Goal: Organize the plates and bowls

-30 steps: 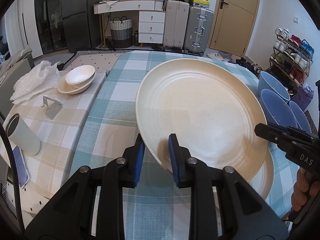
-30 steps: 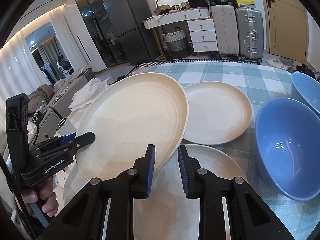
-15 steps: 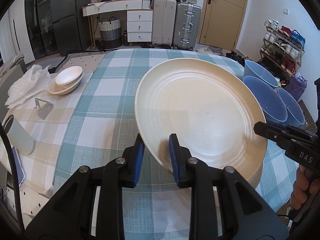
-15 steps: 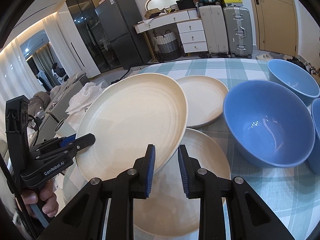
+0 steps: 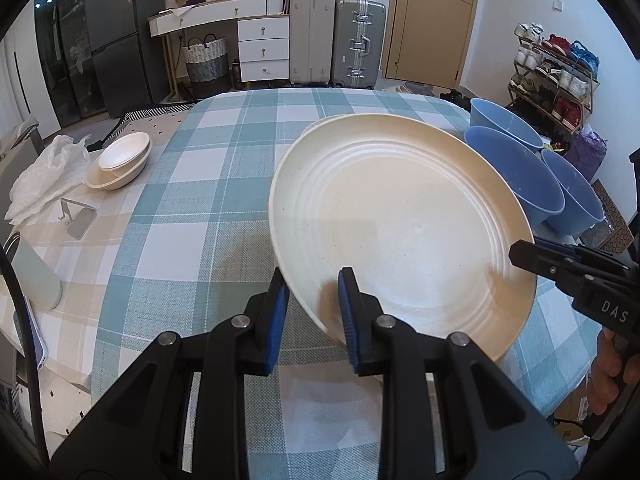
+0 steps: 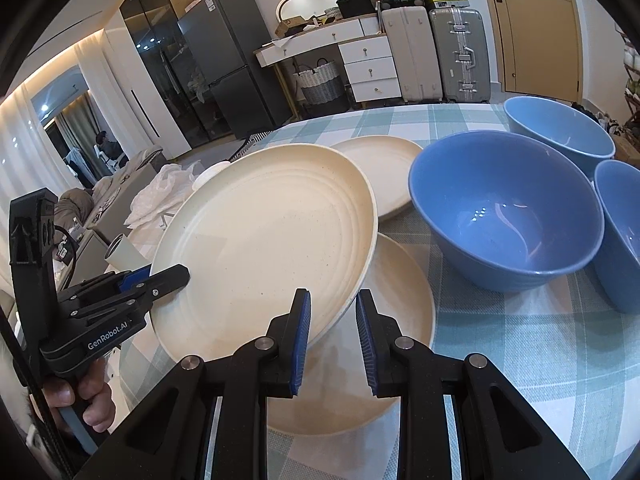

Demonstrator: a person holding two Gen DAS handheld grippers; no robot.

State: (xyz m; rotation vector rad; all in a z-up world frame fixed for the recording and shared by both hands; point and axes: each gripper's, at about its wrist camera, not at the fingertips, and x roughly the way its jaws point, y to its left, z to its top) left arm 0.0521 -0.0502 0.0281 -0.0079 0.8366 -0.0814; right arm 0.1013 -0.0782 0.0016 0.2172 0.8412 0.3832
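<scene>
Left tool (image 5: 312, 312): jaws nearly closed, blue pads pinching the near-left rim of the large cream plate (image 5: 400, 224). Right tool (image 6: 332, 340): jaws closed as far as they go, clamped on the same plate's near-right rim. Plate is held off the surface, tilted, carried between both tools.

Below it, in the right wrist view: a second cream plate (image 6: 400, 320) flat on the checked surface (image 6: 520, 360), and a third plate (image 6: 384, 168) just behind. Three blue bowls to the right: nearest bowl (image 6: 504, 216), one behind it (image 6: 560, 132), one at the frame edge (image 6: 620, 232).

Handling, as judged: plate looks rigid and glazed, likely slippery under the pads, breakable, moderately heavy for its span. Rim grips on opposite sides look sound; a single rim pinch would risk it pivoting. Set it down level and gently on the stack.

Versus earlier frames: the plate has travelled across the surface toward the bowls, all three of which now show in the right wrist view. The grips are unchanged. The lower plate now sits more directly beneath.
</scene>
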